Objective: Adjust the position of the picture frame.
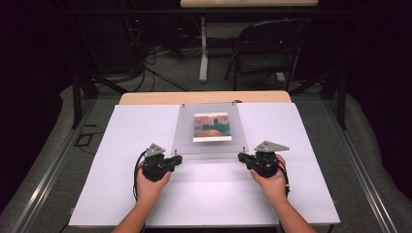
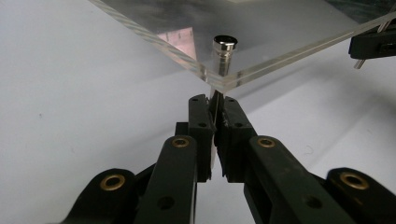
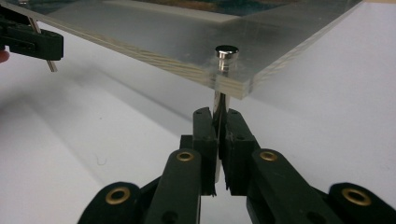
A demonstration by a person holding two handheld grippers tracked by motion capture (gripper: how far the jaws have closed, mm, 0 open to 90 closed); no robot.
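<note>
Nearest the viewer, two forearms enter from the near edge. The left hand holds the left gripper; the right hand holds the right gripper. Each carries a grey three-cornered plate.

Left gripper view: the black jaws are closed on a metal pin that hangs below the near-left corner of a clear acrylic frame; the pin's round silver cap sits on top of the panel. Right gripper view: the jaws likewise clamp the pin under the near-right corner, with its cap above the layered edge.

The frame lies at the middle of the table, between the grippers and the far edge, its near edge raised off the surface. Inside it is a small print of a building under an orange sky.

A white sheet covers the wooden table. Beyond: grey carpet, loose cables, a white table leg and a dark folding chair in a dim room.
</note>
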